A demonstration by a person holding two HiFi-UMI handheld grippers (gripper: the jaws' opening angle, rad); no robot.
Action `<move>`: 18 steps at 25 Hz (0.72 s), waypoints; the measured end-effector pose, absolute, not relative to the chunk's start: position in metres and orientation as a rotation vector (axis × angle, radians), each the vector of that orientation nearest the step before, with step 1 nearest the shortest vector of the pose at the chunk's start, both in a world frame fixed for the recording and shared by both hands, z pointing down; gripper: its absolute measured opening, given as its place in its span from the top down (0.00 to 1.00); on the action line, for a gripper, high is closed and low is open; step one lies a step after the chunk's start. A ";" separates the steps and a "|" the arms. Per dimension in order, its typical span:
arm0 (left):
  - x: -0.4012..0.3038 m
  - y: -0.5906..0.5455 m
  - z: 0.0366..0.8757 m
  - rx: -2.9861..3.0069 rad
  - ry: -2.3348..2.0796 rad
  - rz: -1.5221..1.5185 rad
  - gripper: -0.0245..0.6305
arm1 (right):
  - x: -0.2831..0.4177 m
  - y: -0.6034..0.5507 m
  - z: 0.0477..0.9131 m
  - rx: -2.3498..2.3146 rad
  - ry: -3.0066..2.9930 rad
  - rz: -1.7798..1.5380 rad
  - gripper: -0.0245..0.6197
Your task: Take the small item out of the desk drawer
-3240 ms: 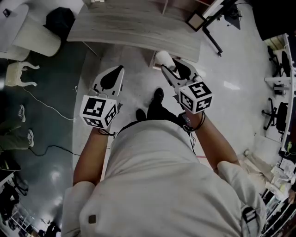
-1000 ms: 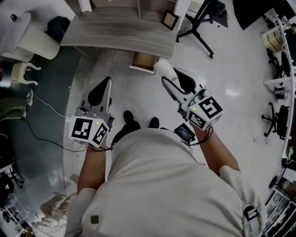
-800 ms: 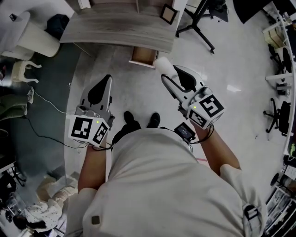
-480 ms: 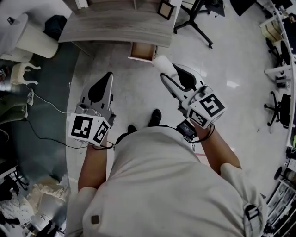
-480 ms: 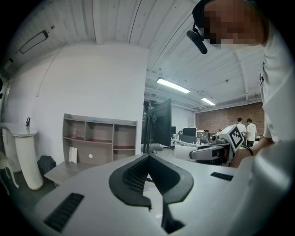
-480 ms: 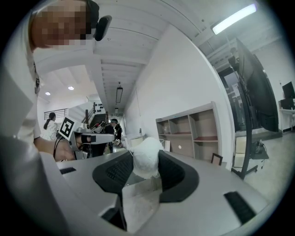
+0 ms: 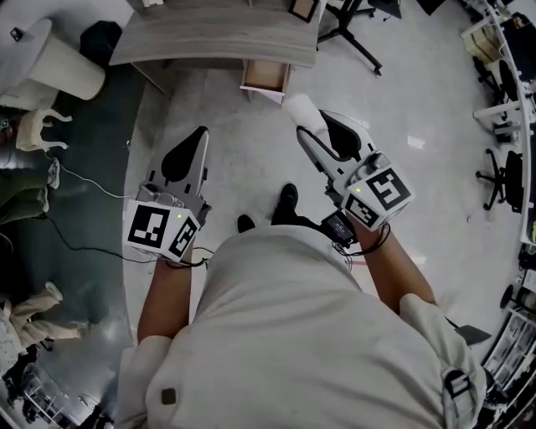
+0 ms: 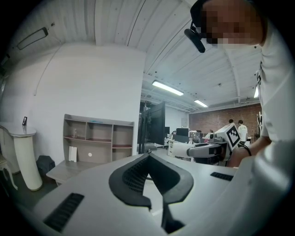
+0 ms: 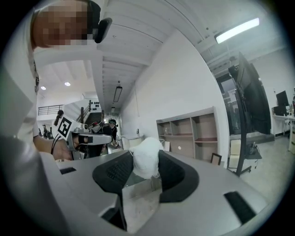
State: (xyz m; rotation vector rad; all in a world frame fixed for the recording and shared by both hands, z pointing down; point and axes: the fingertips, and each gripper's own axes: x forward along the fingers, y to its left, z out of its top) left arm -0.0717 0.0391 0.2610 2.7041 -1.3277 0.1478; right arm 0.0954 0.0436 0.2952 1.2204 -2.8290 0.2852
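Observation:
A small white wad, the item [image 7: 300, 109], sits between the jaw tips of my right gripper [image 7: 307, 119], which is shut on it and held above the floor. In the right gripper view the white item [image 9: 146, 152] fills the gap at the tips of the right gripper [image 9: 146, 161]. My left gripper [image 7: 199, 136] hangs level beside it, shut and empty; in its own view the left gripper [image 8: 147, 156] has its tips touching. The grey desk [image 7: 209, 38] is ahead, its small wooden drawer [image 7: 266, 77] pulled open underneath.
A framed picture [image 7: 303, 8] stands on the desk's right end. A stand's black legs [image 7: 352, 33] spread to the desk's right. A white pedestal [image 7: 59, 63] and a black bag [image 7: 100, 38] are at the left, office chairs [image 7: 494, 176] at the right. A cable [image 7: 84, 180] trails on the floor.
The desk and open drawer have slid toward the top of the head view as the person steps. Both grippers keep their pose, and the white item stays in the right one.

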 end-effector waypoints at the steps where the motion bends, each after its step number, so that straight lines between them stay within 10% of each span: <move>1: -0.079 0.046 0.261 2.705 -1.325 0.145 0.94 | 0.089 0.051 0.295 1.225 -2.824 0.283 0.69; 18: -0.160 0.136 0.267 2.753 -1.238 0.105 0.94 | 0.000 0.150 0.299 1.295 -2.774 0.193 0.69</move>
